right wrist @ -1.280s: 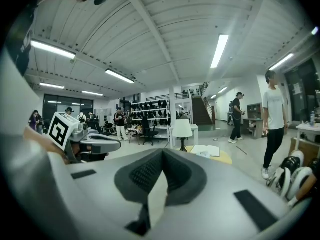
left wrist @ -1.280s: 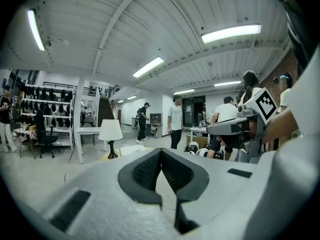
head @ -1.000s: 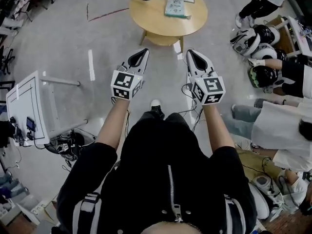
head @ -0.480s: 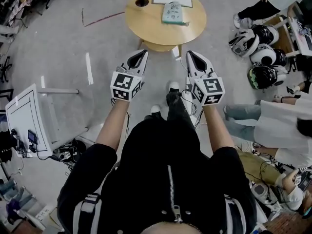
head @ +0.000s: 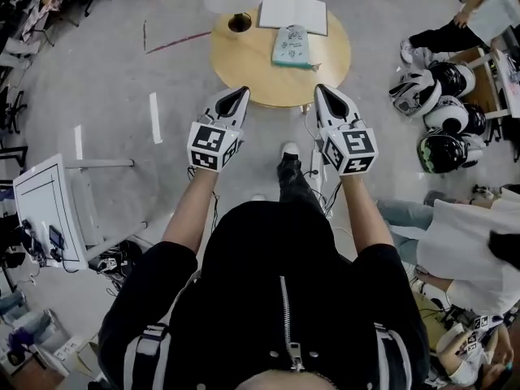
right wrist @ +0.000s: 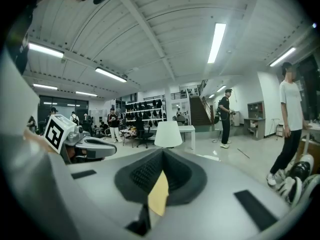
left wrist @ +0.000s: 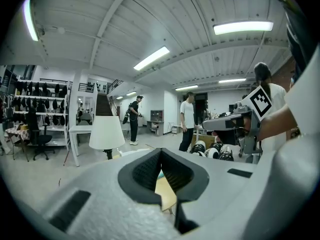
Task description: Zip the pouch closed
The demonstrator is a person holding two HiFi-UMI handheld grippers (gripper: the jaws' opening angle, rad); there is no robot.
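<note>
The pouch [head: 291, 45] lies flat on the round wooden desk [head: 244, 63], just this side of an open book [head: 293, 13], and neither gripper touches it. From the left gripper [head: 234, 96] it sits at about one o'clock. From the right gripper [head: 325, 93] it sits at about eleven o'clock. Both grippers are held out side by side, each with its jaws closed together and nothing between them.

Item: small pale green patterned fabric pouch [head: 291, 45]
Pose: lying flat
Place: on round wooden table [head: 242, 65], towards its far side
Zip: too small to tell
</note>
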